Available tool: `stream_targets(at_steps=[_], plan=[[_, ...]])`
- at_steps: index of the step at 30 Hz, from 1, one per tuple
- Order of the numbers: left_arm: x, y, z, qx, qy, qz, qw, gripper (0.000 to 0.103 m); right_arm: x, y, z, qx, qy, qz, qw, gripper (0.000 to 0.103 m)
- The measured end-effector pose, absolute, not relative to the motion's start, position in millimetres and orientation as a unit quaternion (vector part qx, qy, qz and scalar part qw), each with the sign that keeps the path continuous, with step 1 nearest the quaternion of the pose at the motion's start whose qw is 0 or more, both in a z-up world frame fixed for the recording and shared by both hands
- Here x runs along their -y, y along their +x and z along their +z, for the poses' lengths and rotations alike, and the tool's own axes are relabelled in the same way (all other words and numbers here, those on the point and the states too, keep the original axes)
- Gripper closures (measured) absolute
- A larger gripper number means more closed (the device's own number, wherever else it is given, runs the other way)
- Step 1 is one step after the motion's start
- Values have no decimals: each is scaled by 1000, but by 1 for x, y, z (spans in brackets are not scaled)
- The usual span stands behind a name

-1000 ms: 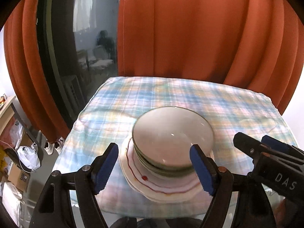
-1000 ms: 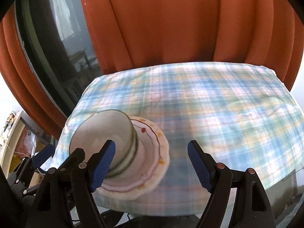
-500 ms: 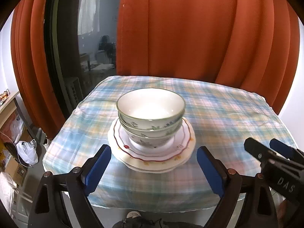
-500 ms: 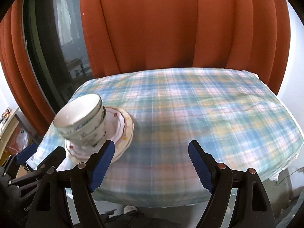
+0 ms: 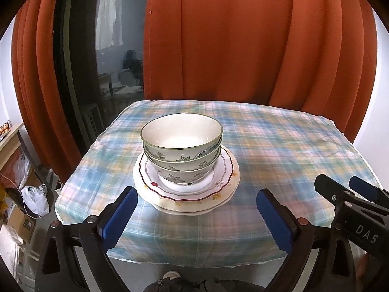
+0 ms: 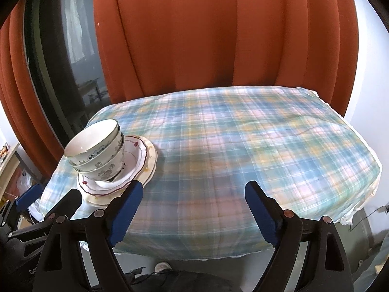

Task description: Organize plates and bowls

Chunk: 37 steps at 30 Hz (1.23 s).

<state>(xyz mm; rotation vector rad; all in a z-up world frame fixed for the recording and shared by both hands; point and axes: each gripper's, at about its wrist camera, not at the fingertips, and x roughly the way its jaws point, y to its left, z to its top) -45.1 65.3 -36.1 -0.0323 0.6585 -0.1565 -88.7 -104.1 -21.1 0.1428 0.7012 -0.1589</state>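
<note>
— Where do things stand?
— Nested bowls [image 5: 181, 146] sit on stacked plates [image 5: 187, 192] near the tablecloth's [image 5: 279, 146] left edge; left gripper [image 5: 198, 221] and right gripper [image 6: 192, 211] gape, empty.
— Risk?
— Possibly three bowls; a careless nudge could topple them.

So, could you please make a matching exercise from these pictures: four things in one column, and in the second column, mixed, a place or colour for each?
Things:
1. bowls
2. plates
3. tablecloth
4. curtain

Descriptions:
A. orange, hanging behind the table
B. stacked directly on the cloth
C. plaid, pale blue and pink
D. nested on top of the plates

Pairs: 1-D, 2-B, 3-C, 4-A
</note>
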Motion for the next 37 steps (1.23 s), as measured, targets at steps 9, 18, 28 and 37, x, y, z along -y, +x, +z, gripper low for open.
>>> stream_targets(at_steps=[9, 18, 28, 37], plan=[[-68, -43, -36, -324, -24, -67, 944, 1, 103, -88, -20, -345, 60, -73, 934, 13], [-73, -42, -36, -325, -33, -49, 944, 1, 106, -86, -21, -349, 61, -70, 932, 1], [-68, -43, -36, -325, -27, -49, 944, 1, 106, -86, -19, -347, 55, -63, 934, 0], [-61, -44, -36, -322, -26, -61, 944, 1, 115, -88, -20, -345, 64, -72, 933, 0]])
